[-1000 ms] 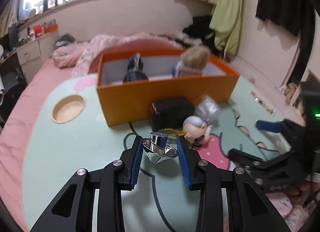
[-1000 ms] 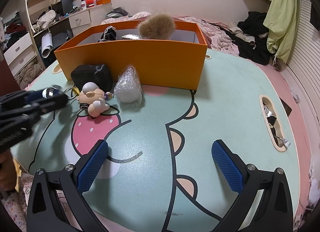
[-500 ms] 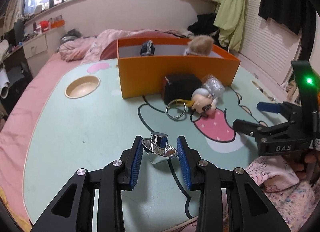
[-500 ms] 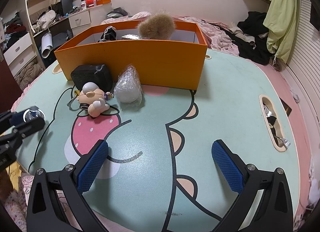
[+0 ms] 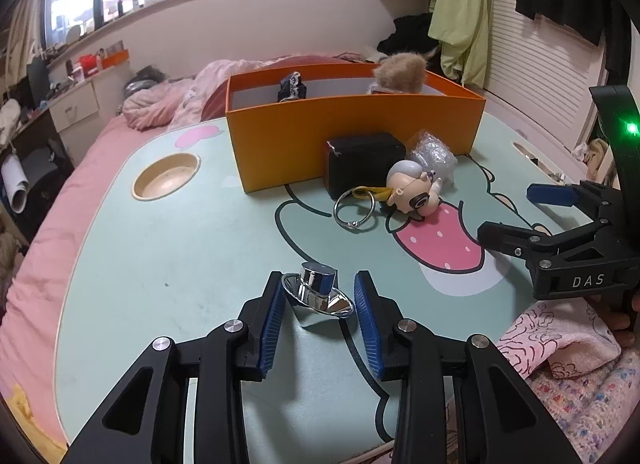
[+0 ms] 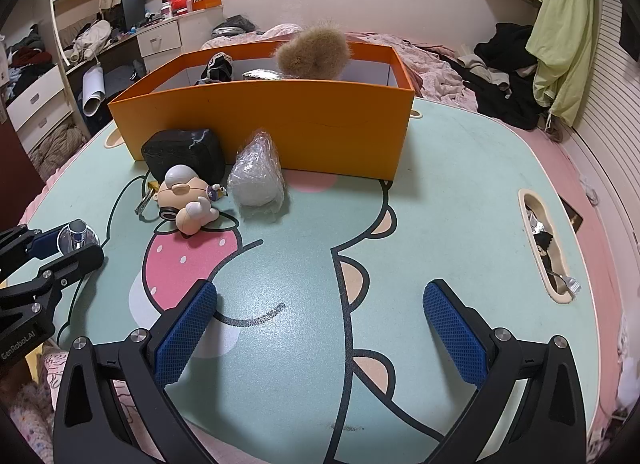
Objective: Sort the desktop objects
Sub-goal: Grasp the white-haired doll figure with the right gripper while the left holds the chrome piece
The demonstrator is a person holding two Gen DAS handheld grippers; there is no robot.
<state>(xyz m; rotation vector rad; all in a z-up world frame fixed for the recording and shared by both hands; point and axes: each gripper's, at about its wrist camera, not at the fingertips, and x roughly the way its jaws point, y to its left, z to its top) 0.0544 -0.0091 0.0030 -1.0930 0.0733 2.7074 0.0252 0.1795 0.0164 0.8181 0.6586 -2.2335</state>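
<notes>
Pulls back from the orange box (image 5: 352,131): a second ago hangs close against its front wall, now sits well apart from it, near the 6 o'clock edge of the worktop (image 5: 180,244). Same grip throughout. Left claw (image 5: 318,304) clamped on the chrome top (image 5: 318,292), blue pads (image 5: 272,316) pressed to either side of its flared rim, stubby stem pointing up (tip apparently just off the surface, though hard to say for certain).

Means, as a judgement, no drop into the box yet: the piece travels away from the container, not into it, so either a different resting place is intended or a fresh approach is needed. Counts as one item in hand, none newly sorted.

Leaves the rest untouched at 12 to 1 o'clock of the left claw: black block (image 5: 364,159) against the box front, key ring (image 5: 354,207) just before it, big-headed figurine (image 5: 414,191) beside the ring, crinkled plastic bag (image 5: 434,151) behind the figurine. Already inside the box: a furry ball (image 5: 400,71) and a dark item.

Right claw (image 6: 320,328) spread wide and empty, hovering over the bare worktop at the same spot as before, the box at its 12 o'clock. Shows the chrome top (image 6: 78,236) at 9 o'clock in that view, pinched in the other claw.
</notes>
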